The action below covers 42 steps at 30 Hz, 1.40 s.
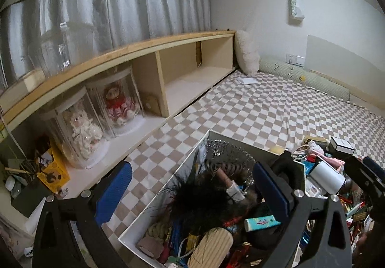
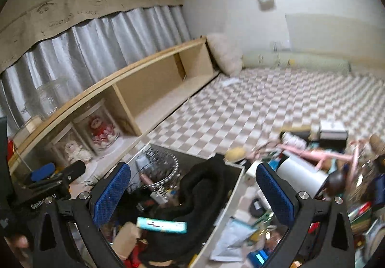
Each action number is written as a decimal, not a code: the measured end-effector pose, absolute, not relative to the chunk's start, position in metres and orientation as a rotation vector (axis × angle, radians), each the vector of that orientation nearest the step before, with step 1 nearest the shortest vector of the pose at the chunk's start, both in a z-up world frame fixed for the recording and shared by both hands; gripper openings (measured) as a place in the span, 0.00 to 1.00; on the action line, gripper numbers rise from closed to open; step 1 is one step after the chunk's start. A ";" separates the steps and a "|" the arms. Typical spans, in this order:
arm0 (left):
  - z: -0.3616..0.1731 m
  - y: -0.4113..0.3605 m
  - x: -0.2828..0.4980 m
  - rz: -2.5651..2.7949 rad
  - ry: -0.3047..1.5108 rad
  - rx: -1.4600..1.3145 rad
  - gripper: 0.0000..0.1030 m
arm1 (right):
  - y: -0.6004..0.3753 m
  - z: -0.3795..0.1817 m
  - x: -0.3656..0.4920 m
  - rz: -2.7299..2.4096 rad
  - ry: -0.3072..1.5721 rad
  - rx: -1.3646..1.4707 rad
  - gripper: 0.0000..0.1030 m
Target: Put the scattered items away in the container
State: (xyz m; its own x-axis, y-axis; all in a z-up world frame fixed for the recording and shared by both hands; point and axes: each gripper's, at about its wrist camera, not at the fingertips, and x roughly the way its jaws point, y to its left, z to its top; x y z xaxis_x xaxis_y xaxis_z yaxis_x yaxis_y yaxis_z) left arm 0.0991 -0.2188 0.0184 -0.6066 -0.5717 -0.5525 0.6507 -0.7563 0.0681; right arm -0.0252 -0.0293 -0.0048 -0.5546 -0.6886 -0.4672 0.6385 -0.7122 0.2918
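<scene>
A white box (image 1: 168,186) stands on the checkered bed cover, piled with clutter: a black feathery item (image 1: 199,198), a teal tube (image 1: 262,222), a striped wooden piece (image 1: 211,246). My left gripper (image 1: 192,192) hovers open over the box, empty. My right gripper (image 2: 192,192) is open too, above the box's right rim (image 2: 231,198), over a black cloth (image 2: 199,186) and the teal tube (image 2: 161,224). Right of the box lies a scattered pile with a white cylinder (image 2: 300,174), pink sticks (image 2: 312,155) and papers (image 2: 231,239).
A long wooden shelf (image 1: 144,44) runs along the left, holding two dolls in clear cases (image 1: 115,102) and a yellow box (image 1: 54,171). The checkered bed cover (image 1: 264,109) stretches beyond the box to a white pillow (image 1: 245,54) and a green bolster (image 1: 312,80).
</scene>
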 end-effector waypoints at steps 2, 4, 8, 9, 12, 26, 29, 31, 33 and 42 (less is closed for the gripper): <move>0.021 -0.216 0.098 -2.344 0.190 0.726 0.98 | -0.022 0.000 -0.024 -2.275 -0.095 0.697 1.00; 0.024 -0.212 0.098 -2.364 0.199 0.720 0.98 | -0.015 0.005 -0.022 -2.298 -0.078 0.667 1.00; 0.030 -0.204 0.097 -2.402 0.198 0.705 0.98 | 0.000 0.014 -0.019 -2.355 -0.037 0.610 1.00; 0.031 -0.202 0.097 -2.412 0.196 0.700 0.99 | 0.003 0.015 -0.019 -2.367 -0.028 0.602 1.00; 0.037 -0.193 0.097 -2.452 0.183 0.680 1.00 | 0.013 0.021 -0.016 -2.384 -0.002 0.606 1.00; 0.055 -0.140 0.109 -2.613 0.063 0.642 1.00 | 0.058 0.047 0.006 -2.441 0.165 0.641 1.00; 0.057 -0.130 0.114 -2.640 0.042 0.634 1.00 | 0.071 0.050 0.016 -2.464 0.156 0.626 1.00; 0.058 -0.124 0.118 -2.656 0.036 0.634 1.00 | 0.077 0.051 0.022 -2.476 0.158 0.619 1.00; 0.057 -0.118 0.122 -2.672 0.025 0.637 1.00 | 0.082 0.051 0.029 -2.491 0.166 0.601 1.00; 0.052 -0.105 0.138 -2.704 0.018 0.647 1.00 | 0.107 0.046 0.056 -2.527 0.161 0.556 1.00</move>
